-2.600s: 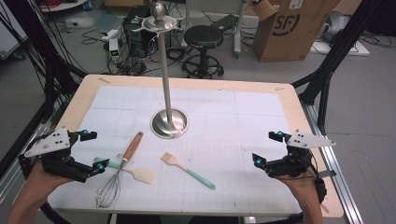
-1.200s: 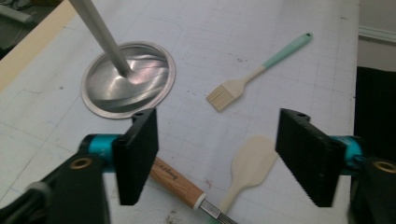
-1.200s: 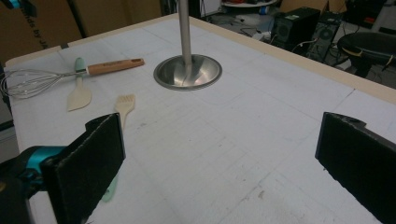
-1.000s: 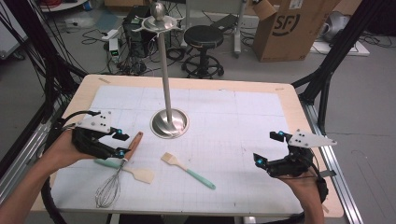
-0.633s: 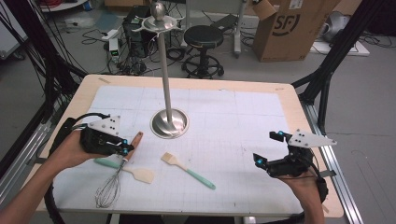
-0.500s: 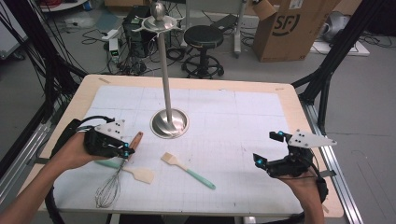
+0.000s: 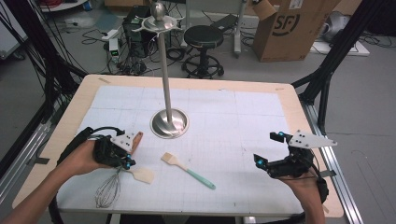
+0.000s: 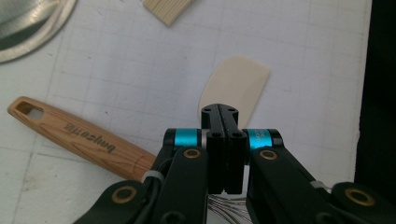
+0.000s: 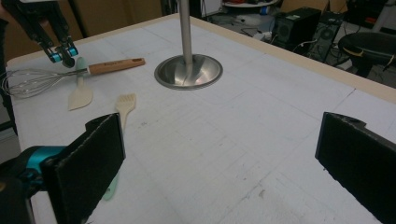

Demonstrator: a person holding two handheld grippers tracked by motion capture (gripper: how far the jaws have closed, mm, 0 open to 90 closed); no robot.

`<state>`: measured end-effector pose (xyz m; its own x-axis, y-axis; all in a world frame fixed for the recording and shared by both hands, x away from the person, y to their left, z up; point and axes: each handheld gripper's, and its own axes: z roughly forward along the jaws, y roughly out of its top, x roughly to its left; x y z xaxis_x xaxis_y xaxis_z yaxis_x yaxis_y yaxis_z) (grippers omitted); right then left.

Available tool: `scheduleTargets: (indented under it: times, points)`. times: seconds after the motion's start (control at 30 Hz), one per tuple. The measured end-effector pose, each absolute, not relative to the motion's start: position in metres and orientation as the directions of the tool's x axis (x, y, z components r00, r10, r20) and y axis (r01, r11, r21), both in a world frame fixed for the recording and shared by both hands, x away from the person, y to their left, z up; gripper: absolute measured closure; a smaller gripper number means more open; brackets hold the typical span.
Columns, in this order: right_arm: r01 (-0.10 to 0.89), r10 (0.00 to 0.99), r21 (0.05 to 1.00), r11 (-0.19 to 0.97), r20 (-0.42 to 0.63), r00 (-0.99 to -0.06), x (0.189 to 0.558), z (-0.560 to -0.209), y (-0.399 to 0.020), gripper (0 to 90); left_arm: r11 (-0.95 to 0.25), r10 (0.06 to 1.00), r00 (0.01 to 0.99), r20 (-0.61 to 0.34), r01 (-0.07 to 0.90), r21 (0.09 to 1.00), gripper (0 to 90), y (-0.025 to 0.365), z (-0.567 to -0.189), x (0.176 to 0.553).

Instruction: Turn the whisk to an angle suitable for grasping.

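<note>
The left gripper point(image 8: 225, 112), jaws pressed together on nothing, is hovering over the whisk point(image 7: 108, 190), lying at the mat's seven o'clock. The right gripper point(image 7: 269, 148) is waiting spread wide at four o'clock.

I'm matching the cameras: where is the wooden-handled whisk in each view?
High view: whisk at lower left.
Left gripper view: its wooden handle at left, wires at the bottom.
Right gripper view: whisk at upper left.
Shared landmark: steel stand base, near the handle's end.
</note>
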<state>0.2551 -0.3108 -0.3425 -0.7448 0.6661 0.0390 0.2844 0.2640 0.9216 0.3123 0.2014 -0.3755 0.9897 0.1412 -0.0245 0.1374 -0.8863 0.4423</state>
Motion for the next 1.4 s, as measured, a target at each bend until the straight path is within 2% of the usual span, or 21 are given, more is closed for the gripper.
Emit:
scheduleTargets:
  times: [0.53,1.03,1.4]
  points:
    - [0.28,0.661,0.921,0.27,0.034,-0.749,0.256,-0.342,-0.309,0.0,-0.946,0.142,0.989,-0.042,0.148,0.288,89.8,0.208,-0.406,0.305]
    - [0.284,0.662,0.919,0.273,0.035,-0.748,0.256,-0.343,-0.308,0.0,-0.959,0.168,0.985,-0.028,0.17,0.227,89.8,0.228,-0.409,0.303]
    - [0.288,0.662,0.917,0.277,0.035,-0.749,0.256,-0.343,-0.307,0.0,-0.956,0.19,0.982,-0.008,0.187,0.224,89.9,0.247,-0.404,0.304]
